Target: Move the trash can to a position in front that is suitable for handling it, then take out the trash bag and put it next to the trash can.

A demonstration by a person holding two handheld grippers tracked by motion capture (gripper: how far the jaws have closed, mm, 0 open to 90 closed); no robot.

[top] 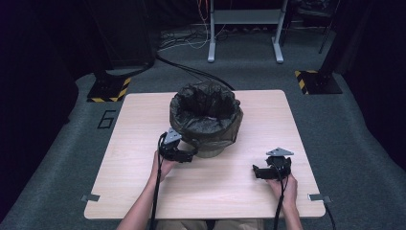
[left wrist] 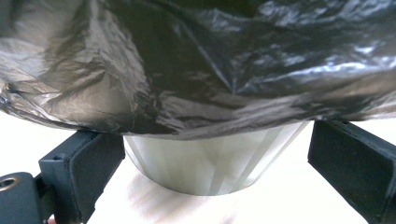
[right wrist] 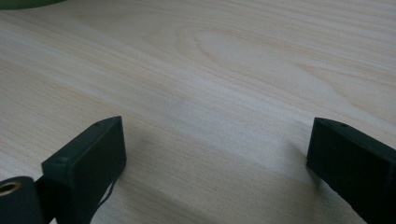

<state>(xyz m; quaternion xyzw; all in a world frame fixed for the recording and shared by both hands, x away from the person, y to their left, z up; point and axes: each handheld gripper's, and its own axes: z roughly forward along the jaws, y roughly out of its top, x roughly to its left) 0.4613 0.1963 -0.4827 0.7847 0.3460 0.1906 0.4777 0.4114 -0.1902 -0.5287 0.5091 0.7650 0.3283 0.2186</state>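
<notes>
A small waste bin [top: 206, 125] lined with a black plastic bag [top: 205, 111] stands on the light wooden table [top: 143, 143], toward the far centre. The left gripper [top: 184, 154] sits just beside the bin's near-left side; in the left gripper view its jaws stand wide apart on either side of the pale ribbed bin base [left wrist: 210, 163], under the overhanging bag [left wrist: 196, 65] — contact cannot be confirmed. The right gripper [top: 258, 172] rests low over bare table [right wrist: 210, 84] at the near right, well apart from the bin — jaws spread open, holding nothing.
</notes>
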